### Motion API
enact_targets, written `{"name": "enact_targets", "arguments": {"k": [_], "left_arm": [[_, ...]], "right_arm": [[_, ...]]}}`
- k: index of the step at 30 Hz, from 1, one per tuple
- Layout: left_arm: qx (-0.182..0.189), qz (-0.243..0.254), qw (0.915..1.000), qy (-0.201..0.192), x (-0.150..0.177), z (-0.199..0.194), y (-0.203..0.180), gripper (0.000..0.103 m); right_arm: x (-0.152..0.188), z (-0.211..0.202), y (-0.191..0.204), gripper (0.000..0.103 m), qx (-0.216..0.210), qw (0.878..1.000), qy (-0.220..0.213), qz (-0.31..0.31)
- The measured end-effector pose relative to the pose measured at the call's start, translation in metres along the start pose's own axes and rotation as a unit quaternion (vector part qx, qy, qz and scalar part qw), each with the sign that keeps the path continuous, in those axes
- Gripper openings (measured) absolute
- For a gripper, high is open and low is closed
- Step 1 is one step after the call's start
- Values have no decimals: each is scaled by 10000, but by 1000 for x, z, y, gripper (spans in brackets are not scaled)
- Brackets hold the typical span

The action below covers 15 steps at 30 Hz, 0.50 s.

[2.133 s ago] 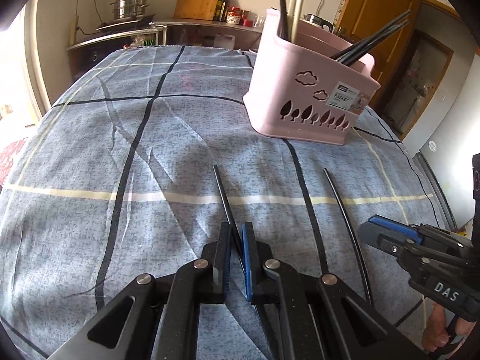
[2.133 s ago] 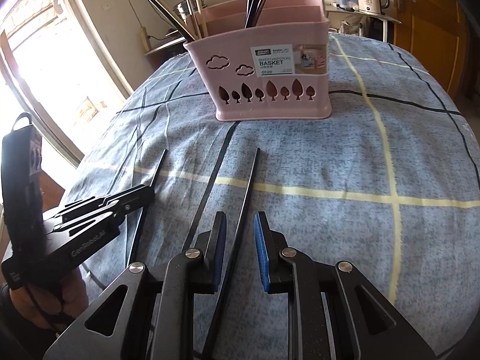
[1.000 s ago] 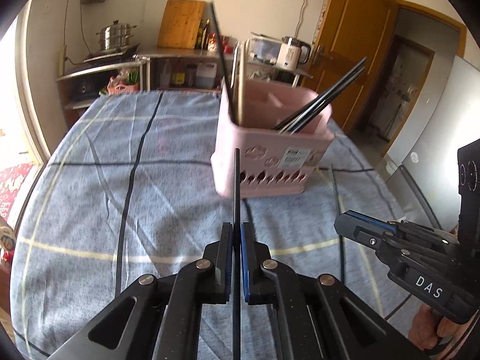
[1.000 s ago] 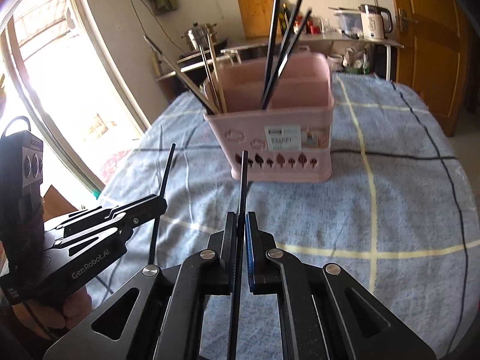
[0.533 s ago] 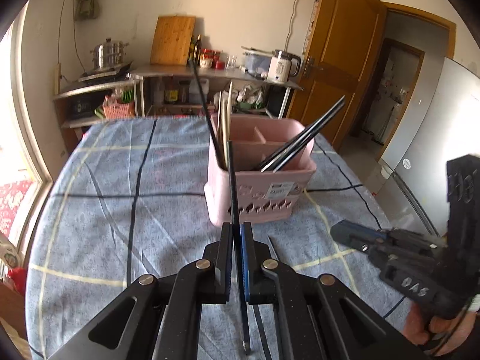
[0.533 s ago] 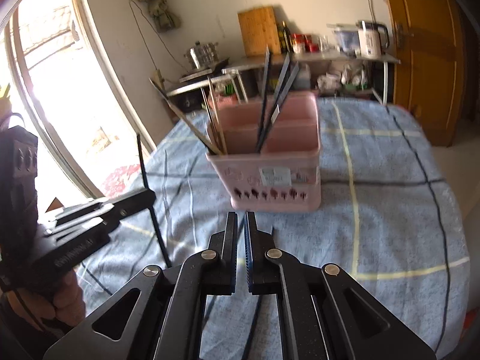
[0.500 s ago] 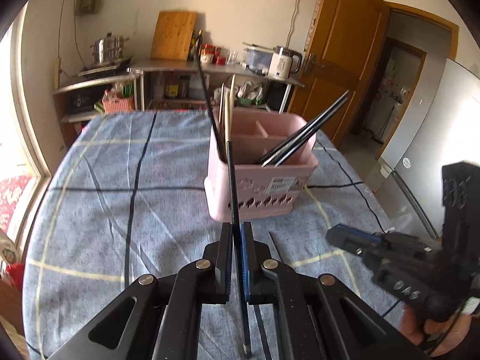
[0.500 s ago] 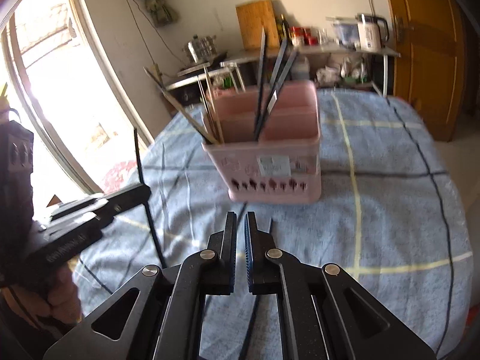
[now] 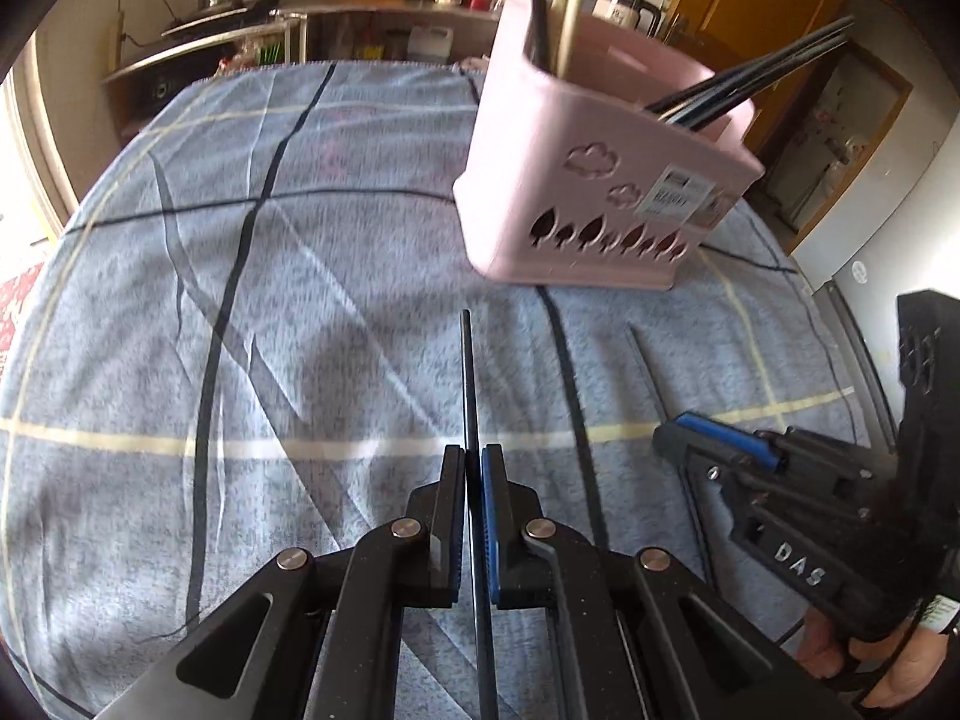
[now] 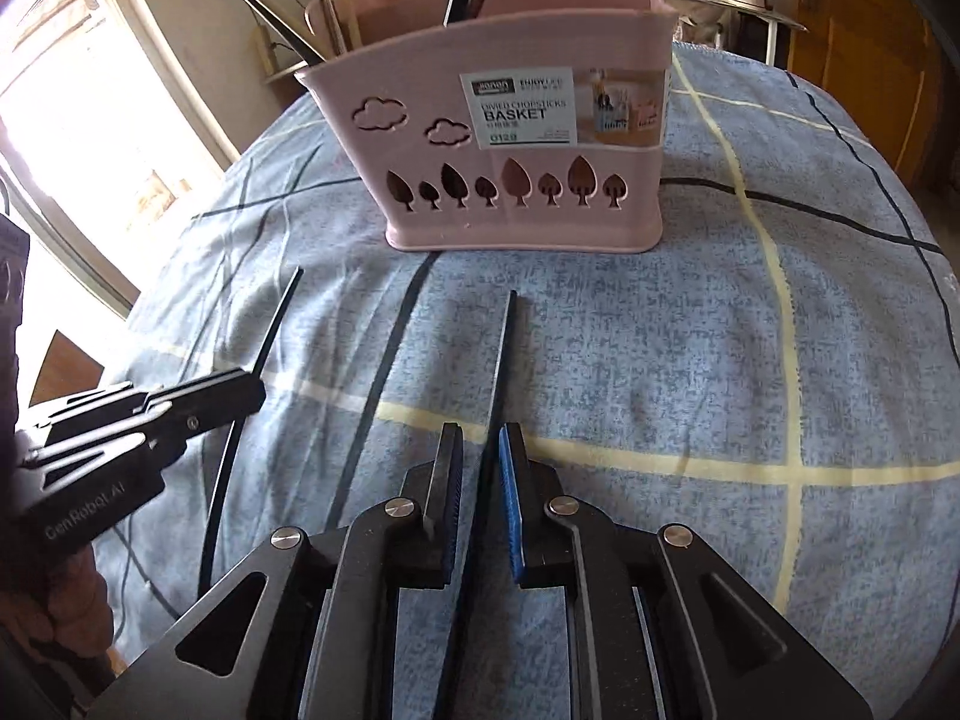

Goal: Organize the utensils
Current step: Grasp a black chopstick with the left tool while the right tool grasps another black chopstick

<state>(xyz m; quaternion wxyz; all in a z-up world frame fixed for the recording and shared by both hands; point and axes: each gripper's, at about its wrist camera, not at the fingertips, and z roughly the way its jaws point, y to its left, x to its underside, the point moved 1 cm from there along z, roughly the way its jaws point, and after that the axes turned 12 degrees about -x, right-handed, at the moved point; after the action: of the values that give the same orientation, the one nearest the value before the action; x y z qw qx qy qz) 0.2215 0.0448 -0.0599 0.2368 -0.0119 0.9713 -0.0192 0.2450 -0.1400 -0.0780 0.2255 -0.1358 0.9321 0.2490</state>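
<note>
The tabletop (image 10: 750,360) carries a pink basket (image 10: 528,138) with chopsticks inside. The left claw (image 9: 473,459) is clenched on one black chopstick (image 9: 467,372). The right claw (image 10: 480,438) has just been opening, with another chopstick (image 10: 501,354) loose between its pads.

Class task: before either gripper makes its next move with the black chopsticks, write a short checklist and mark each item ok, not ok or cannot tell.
1. Left gripper clamped on its chopstick: ok.
2. Right gripper gripping its chopstick: not ok; jaws have just been opening, with gaps at the pads.
3. Pink basket upright on the tablecloth: ok.
4. Free space inside the basket's compartments: cannot tell.
5. Grippers apart from each other: ok.
</note>
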Motion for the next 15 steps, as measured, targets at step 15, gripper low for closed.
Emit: {"name": "enact_targets", "arguments": {"k": [15], "left_arm": [[-320,535,9980,58,-10,14,-15,5]], "right_arm": [[-19,11,5,6,222,9995,162,-173]]}}
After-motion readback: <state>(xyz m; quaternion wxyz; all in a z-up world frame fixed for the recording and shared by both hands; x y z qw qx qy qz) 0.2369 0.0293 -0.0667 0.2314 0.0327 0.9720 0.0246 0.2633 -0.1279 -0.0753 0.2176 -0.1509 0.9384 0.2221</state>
